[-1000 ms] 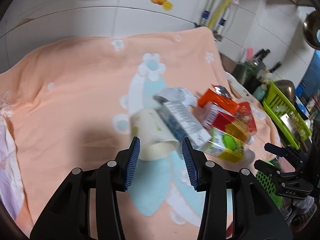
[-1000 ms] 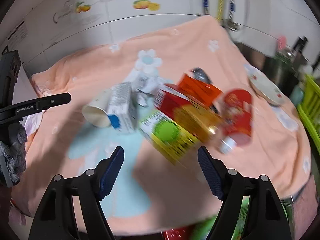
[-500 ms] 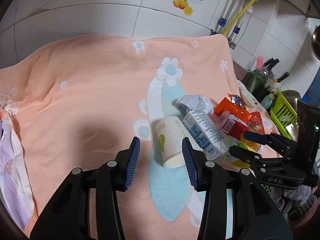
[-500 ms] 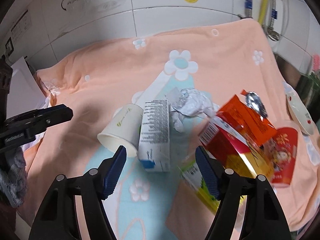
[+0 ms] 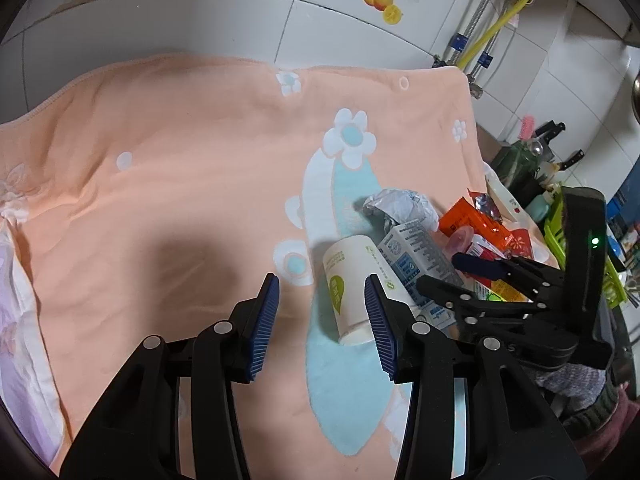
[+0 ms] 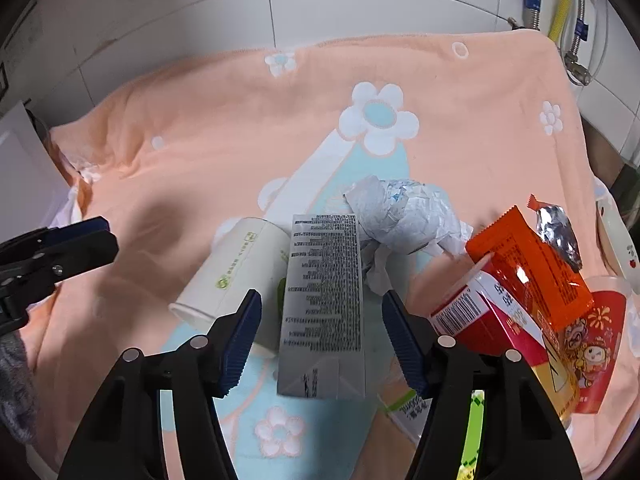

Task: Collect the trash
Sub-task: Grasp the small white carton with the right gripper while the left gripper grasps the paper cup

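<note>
L wrist view: peach flowered cloth (image 5: 192, 168) spread over counter, prob. as work surface. Trash heaped at its right side. L gripper (image 5: 322, 320) half open, empty, lined up w/ paper cup (image 5: 352, 280) lying on its side; right pad close beside cup, no squeeze yet.

R wrist view: R gripper (image 6: 322, 330) straddled grey carton (image 6: 324, 300), jaws closing, pads not yet touching. Crumpled wrapper (image 6: 404, 216) behind carton, orange packet (image 6: 528, 264) and red box (image 6: 484, 320) to right, awaiting pickup.
</note>
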`<action>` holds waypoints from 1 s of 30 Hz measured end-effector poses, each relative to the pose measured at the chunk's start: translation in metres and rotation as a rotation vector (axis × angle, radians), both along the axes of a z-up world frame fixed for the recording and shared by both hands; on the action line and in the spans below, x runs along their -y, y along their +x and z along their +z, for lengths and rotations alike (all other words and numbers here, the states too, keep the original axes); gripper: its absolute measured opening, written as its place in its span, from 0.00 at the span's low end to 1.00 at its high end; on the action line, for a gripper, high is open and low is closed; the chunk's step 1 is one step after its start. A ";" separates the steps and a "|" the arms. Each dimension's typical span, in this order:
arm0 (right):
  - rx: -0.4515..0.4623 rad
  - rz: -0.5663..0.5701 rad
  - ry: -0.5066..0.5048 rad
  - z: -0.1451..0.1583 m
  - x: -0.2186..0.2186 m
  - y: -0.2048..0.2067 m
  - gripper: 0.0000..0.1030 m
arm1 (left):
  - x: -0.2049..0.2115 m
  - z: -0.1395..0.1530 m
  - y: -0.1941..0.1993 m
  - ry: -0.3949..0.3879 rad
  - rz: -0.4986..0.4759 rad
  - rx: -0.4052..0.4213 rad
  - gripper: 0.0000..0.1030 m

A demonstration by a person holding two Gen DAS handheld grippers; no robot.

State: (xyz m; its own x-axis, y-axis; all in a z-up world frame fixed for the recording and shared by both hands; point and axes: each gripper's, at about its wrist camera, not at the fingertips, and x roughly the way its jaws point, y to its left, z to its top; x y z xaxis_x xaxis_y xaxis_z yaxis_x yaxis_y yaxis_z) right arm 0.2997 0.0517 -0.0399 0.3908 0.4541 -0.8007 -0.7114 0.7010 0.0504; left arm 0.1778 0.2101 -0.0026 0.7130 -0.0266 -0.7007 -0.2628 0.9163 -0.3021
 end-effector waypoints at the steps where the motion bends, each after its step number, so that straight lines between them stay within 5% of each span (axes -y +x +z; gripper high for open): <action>1: -0.001 -0.001 -0.006 -0.002 -0.001 0.001 0.58 | 0.000 0.000 0.001 -0.002 -0.001 -0.001 0.45; 7: -0.027 0.004 -0.013 -0.005 -0.004 0.005 0.38 | 0.002 -0.004 0.014 -0.017 -0.014 -0.017 0.46; 30: 0.034 -0.036 0.112 0.045 0.082 -0.049 0.37 | 0.026 -0.039 0.086 -0.053 -0.039 -0.148 0.61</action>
